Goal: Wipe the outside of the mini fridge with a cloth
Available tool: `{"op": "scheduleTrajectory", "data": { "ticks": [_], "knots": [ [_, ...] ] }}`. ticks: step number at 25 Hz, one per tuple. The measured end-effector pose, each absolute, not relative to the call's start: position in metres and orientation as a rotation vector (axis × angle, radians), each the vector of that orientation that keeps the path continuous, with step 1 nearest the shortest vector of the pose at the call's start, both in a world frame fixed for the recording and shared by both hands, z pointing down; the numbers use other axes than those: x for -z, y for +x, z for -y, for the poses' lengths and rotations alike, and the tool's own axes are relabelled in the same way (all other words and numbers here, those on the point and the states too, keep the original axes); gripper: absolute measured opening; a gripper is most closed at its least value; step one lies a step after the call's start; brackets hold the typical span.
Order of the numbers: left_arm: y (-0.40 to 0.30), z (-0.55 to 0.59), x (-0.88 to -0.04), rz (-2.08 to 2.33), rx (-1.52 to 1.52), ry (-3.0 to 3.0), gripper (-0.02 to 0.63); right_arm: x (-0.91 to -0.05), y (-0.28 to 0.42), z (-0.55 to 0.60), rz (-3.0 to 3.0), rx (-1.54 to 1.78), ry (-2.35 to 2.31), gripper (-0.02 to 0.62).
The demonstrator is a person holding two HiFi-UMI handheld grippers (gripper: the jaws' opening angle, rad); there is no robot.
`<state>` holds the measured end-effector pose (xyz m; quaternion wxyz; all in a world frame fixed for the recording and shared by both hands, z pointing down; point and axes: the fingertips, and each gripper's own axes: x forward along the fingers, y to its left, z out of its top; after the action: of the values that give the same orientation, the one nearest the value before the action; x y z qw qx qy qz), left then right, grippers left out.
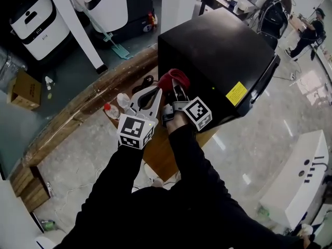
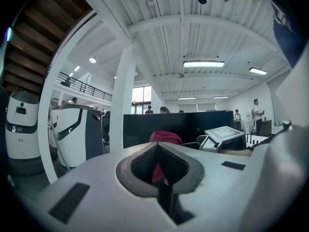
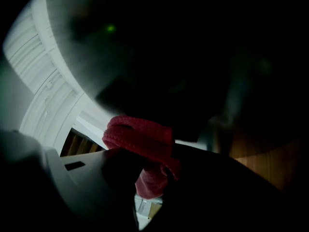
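The black mini fridge (image 1: 218,51) stands on a wooden table (image 1: 83,108) and carries a yellow label (image 1: 236,93) on its near side. My right gripper (image 1: 176,87) is shut on a bunched red cloth (image 1: 174,78), pressed against the fridge's lower left corner. In the right gripper view the red cloth (image 3: 142,137) sticks out of the right gripper (image 3: 150,170) under the dark fridge (image 3: 183,47) wall. My left gripper (image 1: 157,91) is shut, just left of the cloth. In the left gripper view the left gripper (image 2: 157,149) points at the red cloth (image 2: 165,137) and the fridge (image 2: 183,124).
Two plastic bottles (image 1: 111,111) and a black cable (image 1: 145,82) lie on the table left of the grippers. White machines (image 1: 39,22) and a cardboard box (image 1: 23,90) stand on the floor at back left. People (image 1: 272,14) are at the top right, a white cabinet (image 1: 306,175) at the right.
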<state>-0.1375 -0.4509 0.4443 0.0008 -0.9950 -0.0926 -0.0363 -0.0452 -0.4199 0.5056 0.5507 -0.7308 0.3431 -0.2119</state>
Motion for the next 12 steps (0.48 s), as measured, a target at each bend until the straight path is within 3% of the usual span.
{"op": "scheduleTrajectory", "data": {
  "ticks": [12],
  "knots": [
    [-0.122,0.45,-0.556,0.32,0.344,-3.078,0.006,-0.659,-0.037,0.432,-0.675,0.68,-1.639,0.106]
  ]
}}
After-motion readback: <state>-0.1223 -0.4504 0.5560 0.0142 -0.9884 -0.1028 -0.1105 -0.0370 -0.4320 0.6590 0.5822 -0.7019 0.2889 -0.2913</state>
